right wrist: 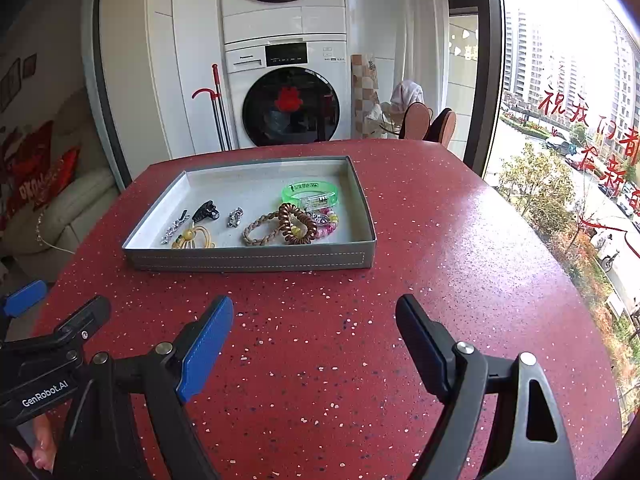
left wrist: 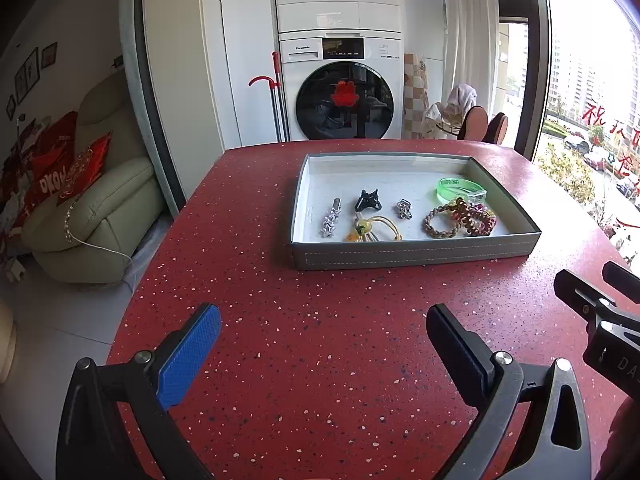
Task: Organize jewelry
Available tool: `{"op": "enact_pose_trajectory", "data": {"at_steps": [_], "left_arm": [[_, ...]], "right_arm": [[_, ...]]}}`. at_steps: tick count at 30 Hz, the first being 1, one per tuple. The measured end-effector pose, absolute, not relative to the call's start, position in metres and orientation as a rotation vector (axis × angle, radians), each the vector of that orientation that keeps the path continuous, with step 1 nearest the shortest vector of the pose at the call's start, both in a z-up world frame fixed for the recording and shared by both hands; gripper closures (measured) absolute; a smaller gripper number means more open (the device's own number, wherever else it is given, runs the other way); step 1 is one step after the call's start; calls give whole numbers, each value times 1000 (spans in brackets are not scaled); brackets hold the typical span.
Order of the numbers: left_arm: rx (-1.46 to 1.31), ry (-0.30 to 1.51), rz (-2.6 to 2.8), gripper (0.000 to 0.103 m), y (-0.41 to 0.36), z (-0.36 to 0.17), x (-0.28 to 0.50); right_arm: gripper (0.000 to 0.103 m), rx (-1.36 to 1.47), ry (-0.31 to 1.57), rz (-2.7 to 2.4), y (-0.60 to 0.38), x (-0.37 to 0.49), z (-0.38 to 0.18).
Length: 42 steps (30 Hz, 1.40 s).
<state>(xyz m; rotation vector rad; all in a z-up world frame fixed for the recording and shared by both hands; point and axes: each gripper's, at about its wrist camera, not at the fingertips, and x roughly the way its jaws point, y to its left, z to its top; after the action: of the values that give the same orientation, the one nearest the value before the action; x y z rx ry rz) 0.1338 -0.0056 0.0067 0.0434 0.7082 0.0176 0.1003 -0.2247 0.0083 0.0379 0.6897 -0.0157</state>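
- The left gripper point(left wrist: 324, 328) hangs over the red speckled table point(left wrist: 320, 380) with its jaws spread wide and nothing between them; only bare tabletop shows in the gap.
- The right gripper point(right wrist: 314, 322) hangs just beside it, jaws equally wide apart and empty, also above bare table.
- Ahead of both grippers, well beyond the fingertips, sits a shallow grey tray point(right wrist: 248, 261) with a pale lining; it lies ahead and slightly to the right of the left gripper, and ahead and to the left of the right gripper.
- All the jewelry lies inside the tray, mostly along its near side.
- Nearest the left gripper's side lies a silver hair clip point(left wrist: 331, 219), and beside it a black claw clip point(left wrist: 367, 199) and a yellow hair tie point(left wrist: 378, 229) with a small charm.
- In the middle is a small silver clip point(left wrist: 404, 208).
- Toward the right gripper's side lie a braided brown band point(right wrist: 260, 229), a brown spiral hair tie point(right wrist: 297, 224) overlapping it, and a pink beaded bracelet point(right wrist: 329, 220) touching the spiral tie.
- Behind those, farther from the grippers, is a green wristband point(right wrist: 311, 193).
- Past the table stands a white washing machine point(right wrist: 286, 92).
- A person's fingers point(right wrist: 40, 448) show at the lower left edge of the right wrist view.
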Motion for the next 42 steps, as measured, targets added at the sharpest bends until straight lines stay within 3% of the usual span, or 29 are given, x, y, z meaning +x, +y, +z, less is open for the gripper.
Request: {"op": "enact_pose_trajectory", "data": {"at_steps": [42], "left_arm": [[34,722,15,0,-6,8,136]], "right_arm": [[17,25,685,-10,-223,104,14]]}}
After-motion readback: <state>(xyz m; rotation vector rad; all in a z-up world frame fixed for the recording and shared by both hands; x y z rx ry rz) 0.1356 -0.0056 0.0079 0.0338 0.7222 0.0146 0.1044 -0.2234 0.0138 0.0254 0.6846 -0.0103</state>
